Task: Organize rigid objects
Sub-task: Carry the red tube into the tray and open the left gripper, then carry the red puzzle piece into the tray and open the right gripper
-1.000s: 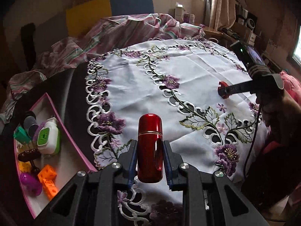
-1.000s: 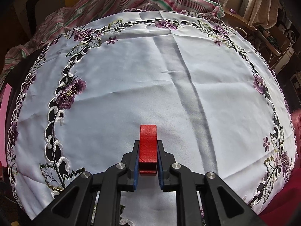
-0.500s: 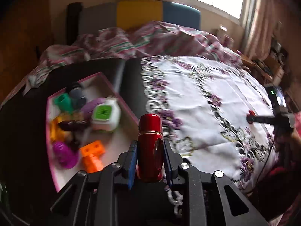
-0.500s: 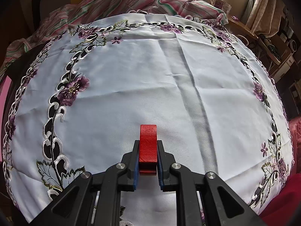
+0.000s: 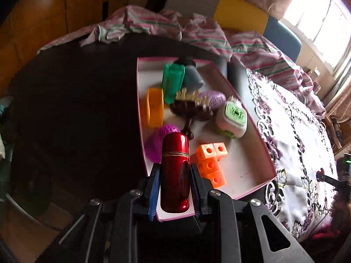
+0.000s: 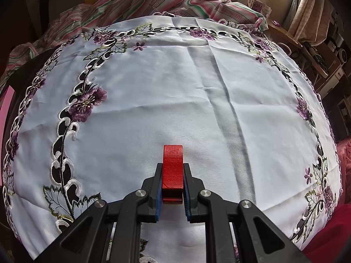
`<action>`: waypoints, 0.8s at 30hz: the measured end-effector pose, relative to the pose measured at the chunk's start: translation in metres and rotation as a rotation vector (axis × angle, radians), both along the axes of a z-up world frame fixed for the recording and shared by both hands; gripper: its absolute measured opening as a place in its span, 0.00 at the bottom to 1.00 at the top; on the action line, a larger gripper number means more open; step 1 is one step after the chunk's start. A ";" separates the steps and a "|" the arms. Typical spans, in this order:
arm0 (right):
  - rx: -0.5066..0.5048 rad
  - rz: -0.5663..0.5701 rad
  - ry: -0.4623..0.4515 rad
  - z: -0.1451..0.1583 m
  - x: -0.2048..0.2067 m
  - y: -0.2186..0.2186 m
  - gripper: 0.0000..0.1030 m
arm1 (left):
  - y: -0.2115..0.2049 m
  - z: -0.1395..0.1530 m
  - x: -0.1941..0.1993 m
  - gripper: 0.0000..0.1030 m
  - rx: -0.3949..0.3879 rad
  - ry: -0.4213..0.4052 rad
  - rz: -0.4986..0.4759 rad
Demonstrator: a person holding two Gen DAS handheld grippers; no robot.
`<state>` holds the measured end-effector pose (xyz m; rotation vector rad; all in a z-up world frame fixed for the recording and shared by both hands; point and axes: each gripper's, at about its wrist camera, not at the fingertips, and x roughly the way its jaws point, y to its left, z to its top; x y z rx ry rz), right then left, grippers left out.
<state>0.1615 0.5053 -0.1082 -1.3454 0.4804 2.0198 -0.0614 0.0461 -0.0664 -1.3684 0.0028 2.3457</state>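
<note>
My left gripper (image 5: 174,171) is shut on a glossy red cylinder (image 5: 175,171) with a gold band, held above the near end of a pink-rimmed white box (image 5: 245,171). Inside the box lie orange cubes (image 5: 210,162), a magenta ball (image 5: 159,144), an orange piece (image 5: 154,107), a green container (image 5: 172,83), a brown comb-like piece (image 5: 193,107), a purple oval (image 5: 212,98) and a white-and-green plug device (image 5: 232,118). My right gripper (image 6: 172,173) is shut on a flat red block (image 6: 172,171) above the white embroidered tablecloth (image 6: 175,100). The right gripper (image 5: 320,173) also shows small at the far right of the left wrist view.
The box sits on a dark tabletop (image 5: 76,109) left of the tablecloth (image 5: 302,153). A striped pink blanket (image 5: 197,35) is heaped along the far edge, with chair backs and a window behind. Shelves with clutter (image 6: 324,50) stand to the right.
My left gripper swung left from over the tablecloth to above the box and rolled, still gripping the red cylinder. The right gripper stayed put with its red block.
</note>
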 end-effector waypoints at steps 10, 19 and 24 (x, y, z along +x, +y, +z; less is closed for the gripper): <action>0.015 -0.003 0.002 -0.001 -0.002 0.000 0.14 | 0.025 -0.017 -0.007 0.28 -0.030 0.013 -0.024; 0.046 0.031 0.072 0.022 -0.014 -0.017 0.14 | 0.008 0.002 0.003 0.47 -0.022 0.087 0.012; 0.039 0.131 0.164 0.049 -0.042 -0.057 0.14 | 0.001 0.012 0.008 0.48 -0.041 0.115 0.050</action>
